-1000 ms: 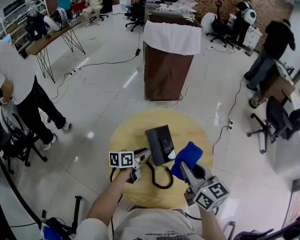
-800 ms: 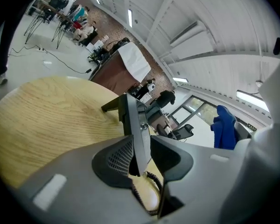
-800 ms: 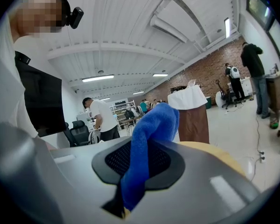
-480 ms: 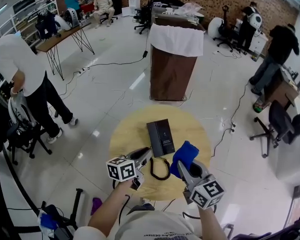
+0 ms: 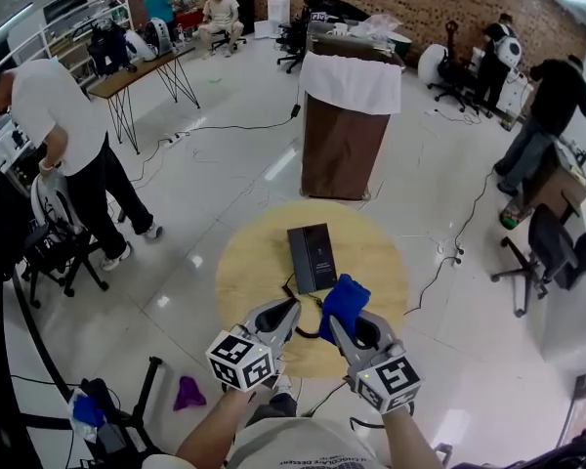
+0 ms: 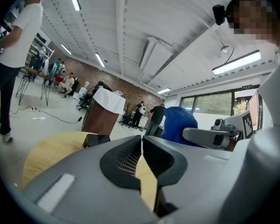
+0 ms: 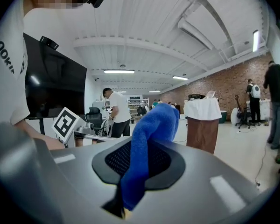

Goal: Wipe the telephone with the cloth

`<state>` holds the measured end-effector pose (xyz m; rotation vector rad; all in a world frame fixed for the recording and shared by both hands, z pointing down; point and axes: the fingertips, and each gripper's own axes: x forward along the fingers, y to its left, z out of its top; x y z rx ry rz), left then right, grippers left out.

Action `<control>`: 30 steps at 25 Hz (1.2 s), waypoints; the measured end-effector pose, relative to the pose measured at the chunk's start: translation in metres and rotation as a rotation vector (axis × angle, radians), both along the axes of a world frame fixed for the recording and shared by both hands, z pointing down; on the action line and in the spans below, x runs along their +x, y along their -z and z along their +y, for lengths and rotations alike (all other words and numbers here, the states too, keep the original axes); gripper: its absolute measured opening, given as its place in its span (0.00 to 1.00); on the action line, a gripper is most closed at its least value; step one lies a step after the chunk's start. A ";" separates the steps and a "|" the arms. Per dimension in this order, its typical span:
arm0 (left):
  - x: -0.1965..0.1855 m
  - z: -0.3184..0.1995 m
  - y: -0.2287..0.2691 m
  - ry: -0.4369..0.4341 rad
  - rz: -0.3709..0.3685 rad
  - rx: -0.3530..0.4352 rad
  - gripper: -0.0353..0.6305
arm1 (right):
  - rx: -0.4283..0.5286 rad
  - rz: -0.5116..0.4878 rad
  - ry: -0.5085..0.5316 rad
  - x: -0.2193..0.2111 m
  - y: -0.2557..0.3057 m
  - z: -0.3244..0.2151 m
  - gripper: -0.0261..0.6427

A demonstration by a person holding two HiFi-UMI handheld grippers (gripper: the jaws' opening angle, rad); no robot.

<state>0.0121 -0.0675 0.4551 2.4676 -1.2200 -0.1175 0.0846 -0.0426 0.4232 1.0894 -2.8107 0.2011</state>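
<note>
Blue cloth [image 5: 344, 299] is pinched in R hand-held gripper [image 5: 338, 320], held near telephone [image 5: 312, 257] lying on table [image 5: 249, 262]; contact not seen. L hand-held gripper [image 5: 293, 306]: jaws just closed, pressed together, nothing betw. them. Wiping judged not yet started.

Soft fleecy cloth [image 5: 344, 301], matt wooden table [image 5: 249, 262], glossy floor [image 5: 205, 184].

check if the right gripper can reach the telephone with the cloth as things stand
Probably yes: the right gripper, shut on the blue cloth, hangs just short of the telephone on the table, and nothing stands between them.
</note>
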 end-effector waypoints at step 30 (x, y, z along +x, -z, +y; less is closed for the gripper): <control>0.064 0.129 0.066 0.070 -0.178 0.177 0.05 | 0.103 0.023 0.041 0.021 0.025 0.104 0.13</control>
